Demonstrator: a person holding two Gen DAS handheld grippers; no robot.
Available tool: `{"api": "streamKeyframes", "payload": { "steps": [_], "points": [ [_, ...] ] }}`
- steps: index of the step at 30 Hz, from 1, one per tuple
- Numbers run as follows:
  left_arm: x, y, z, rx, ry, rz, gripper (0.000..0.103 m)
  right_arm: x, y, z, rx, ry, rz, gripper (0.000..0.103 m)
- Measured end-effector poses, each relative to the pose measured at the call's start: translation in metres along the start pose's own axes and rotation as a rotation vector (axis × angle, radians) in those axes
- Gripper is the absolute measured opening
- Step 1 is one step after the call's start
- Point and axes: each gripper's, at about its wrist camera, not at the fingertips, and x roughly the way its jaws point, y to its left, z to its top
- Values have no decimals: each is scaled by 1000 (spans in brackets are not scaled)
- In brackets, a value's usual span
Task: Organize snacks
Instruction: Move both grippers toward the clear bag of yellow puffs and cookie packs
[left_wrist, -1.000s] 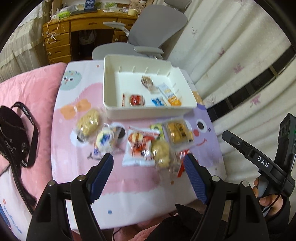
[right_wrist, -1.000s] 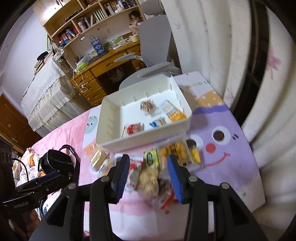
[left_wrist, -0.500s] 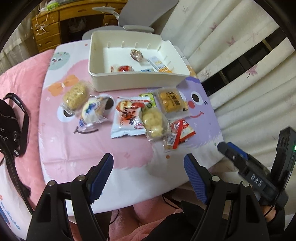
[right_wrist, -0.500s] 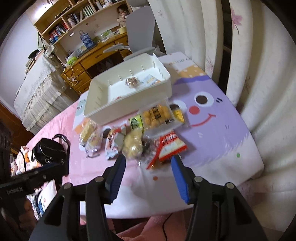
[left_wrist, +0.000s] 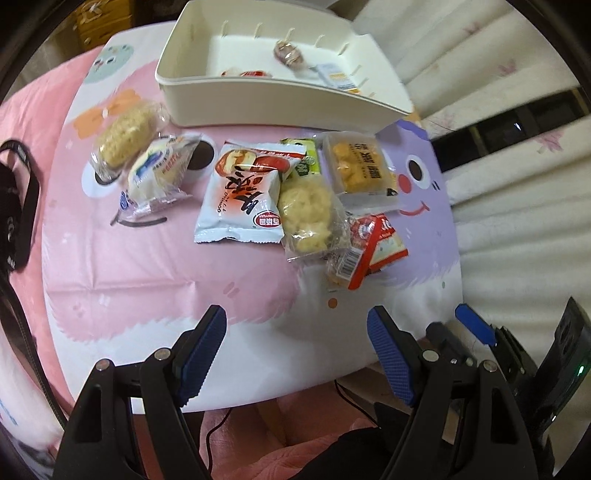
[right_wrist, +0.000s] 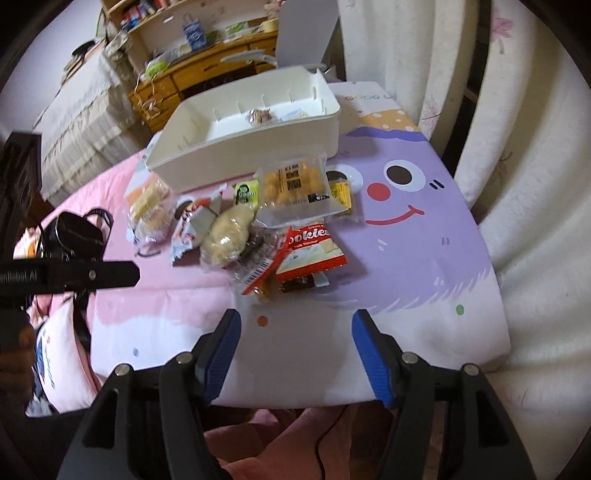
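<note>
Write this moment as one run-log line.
left claw: open, empty | right claw: opening, empty | snacks: loose before white bin | red cookies pack: nearest right claw

a small table (right_wrist: 424, 258) wears a cartoon cloth, pink on one side and purple with a smiling face on the other. behind and beside it hang pale curtains (right_wrist: 524, 155) printed with faint pink blossoms; in the left wrist view a dark strip (left_wrist: 517, 125) shows between their folds. past the table's far end stands a grey office chair (right_wrist: 306, 33), and behind it a wooden desk (right_wrist: 207, 74) with drawers and a cluttered top. a bookshelf (right_wrist: 147, 11) rises above the desk. to the left a lace-edged cloth (right_wrist: 77, 110) drapes over furniture. light is soft and even.
</note>
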Motion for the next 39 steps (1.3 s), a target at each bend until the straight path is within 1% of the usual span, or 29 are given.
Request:
{"api": "streamKeyframes", "payload": {
  "steps": [1, 5, 10, 14, 17, 20, 27, 30, 34, 39],
  "points": [
    [4, -2, 3, -18, 4, 3, 78, 4, -2, 2, -14, 15, 0, 63],
    [24, -6, 14, -99, 35, 55, 79, 17, -14, 13, -64, 62, 46, 68],
    [42, -6, 26, -197, 39, 92, 80, 35, -29, 32, -127, 108, 86, 70],
    [57, -7, 36, -280, 36, 130, 85, 56, -42, 45, -157, 172, 120, 72],
    [70, -7, 41, -329, 50, 147, 85, 72, -48, 53, -169, 232, 169, 73],
    [82, -6, 47, -370, 62, 164, 85, 86, -49, 62, -195, 273, 204, 73],
    [103, -4, 61, -435, 65, 196, 86, 116, -45, 79, -258, 328, 271, 73],
    [113, -3, 67, -459, 71, 201, 86, 130, -36, 84, -311, 351, 272, 73],
    [121, -1, 77, -483, 64, 218, 86, 136, -28, 88, -361, 355, 290, 73],
    [128, 2, 86, -505, 64, 229, 86, 147, -23, 92, -398, 374, 308, 72]
  ]
}}
